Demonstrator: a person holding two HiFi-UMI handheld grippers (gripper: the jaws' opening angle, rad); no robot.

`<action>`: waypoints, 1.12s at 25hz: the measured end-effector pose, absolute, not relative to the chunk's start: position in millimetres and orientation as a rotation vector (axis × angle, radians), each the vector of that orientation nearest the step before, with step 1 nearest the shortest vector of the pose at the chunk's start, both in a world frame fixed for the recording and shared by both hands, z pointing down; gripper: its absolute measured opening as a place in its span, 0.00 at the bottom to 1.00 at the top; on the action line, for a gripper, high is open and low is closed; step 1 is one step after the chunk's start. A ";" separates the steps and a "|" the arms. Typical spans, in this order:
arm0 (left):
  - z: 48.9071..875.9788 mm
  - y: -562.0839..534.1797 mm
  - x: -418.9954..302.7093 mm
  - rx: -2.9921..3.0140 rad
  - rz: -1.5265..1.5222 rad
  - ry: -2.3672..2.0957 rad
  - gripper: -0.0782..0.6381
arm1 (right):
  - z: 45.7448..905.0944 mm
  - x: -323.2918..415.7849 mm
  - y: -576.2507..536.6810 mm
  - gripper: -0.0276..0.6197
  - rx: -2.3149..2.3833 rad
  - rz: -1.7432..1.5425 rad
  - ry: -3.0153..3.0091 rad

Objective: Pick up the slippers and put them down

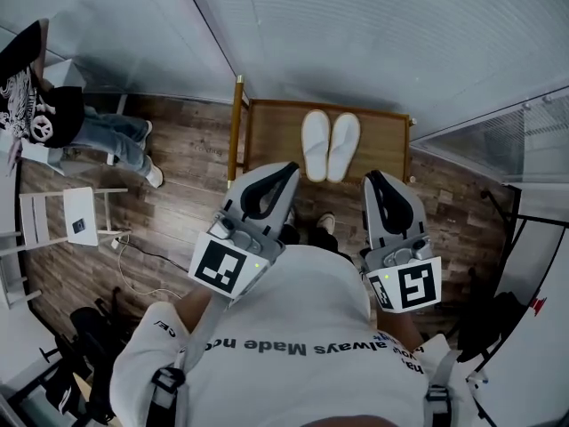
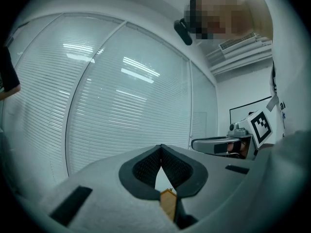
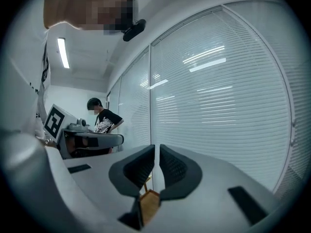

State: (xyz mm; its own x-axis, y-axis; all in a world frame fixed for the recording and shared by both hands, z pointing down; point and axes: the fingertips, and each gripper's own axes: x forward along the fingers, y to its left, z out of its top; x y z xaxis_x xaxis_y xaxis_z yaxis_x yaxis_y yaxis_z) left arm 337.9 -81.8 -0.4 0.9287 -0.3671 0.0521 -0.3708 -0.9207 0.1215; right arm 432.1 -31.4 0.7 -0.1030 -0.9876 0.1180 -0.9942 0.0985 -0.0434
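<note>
A pair of white slippers lies side by side, toes away from me, on a low wooden stand against the blinds. My left gripper hovers just short of the stand's near left edge, its jaws shut with nothing between them. The right gripper is held at the stand's near right, also shut and empty. Both point level at the blinds, above and short of the slippers. In the left gripper view the shut tips meet; in the right gripper view the tips are nearly touching. The slippers show in neither gripper view.
Slatted blinds form the wall behind the stand. A person sits at the far left by a white chair, with a cable on the wood floor. A glass partition and dark gear are at the right.
</note>
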 end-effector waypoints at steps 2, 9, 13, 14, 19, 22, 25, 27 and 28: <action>10.7 -87.3 345.2 2.952 0.068 -0.582 0.12 | 12.0 438.8 -36.7 0.07 2.063 0.199 -2.283; 81.0 -109.1 366.5 2.902 0.179 -0.624 0.12 | 85.1 465.5 -46.8 0.07 2.069 0.351 -2.206; 122.4 -117.6 373.3 2.878 0.274 -0.619 0.12 | 140.2 476.4 -53.4 0.10 2.075 0.460 -2.158; 132.8 -120.7 375.9 2.882 0.286 -0.620 0.12 | 154.7 479.4 -56.2 0.12 2.081 0.485 -2.151; 187.3 -134.4 384.3 2.882 0.308 -0.641 0.12 | 234.9 489.8 -72.1 0.15 2.073 0.591 -2.062; 220.0 -139.7 385.0 2.870 0.321 -0.651 0.12 | 280.6 492.6 -80.8 0.18 2.059 0.644 -2.010; 256.1 -147.8 387.0 2.858 0.322 -0.666 0.12 | 325.2 498.2 -90.8 0.22 2.058 0.690 -1.970; 280.6 -151.1 386.3 2.849 0.325 -0.681 0.12 | 355.5 502.7 -94.8 0.23 2.071 0.727 -1.928; 294.0 -151.5 385.7 2.847 0.340 -0.683 0.12 | 370.1 505.3 -95.6 0.23 2.080 0.748 -1.905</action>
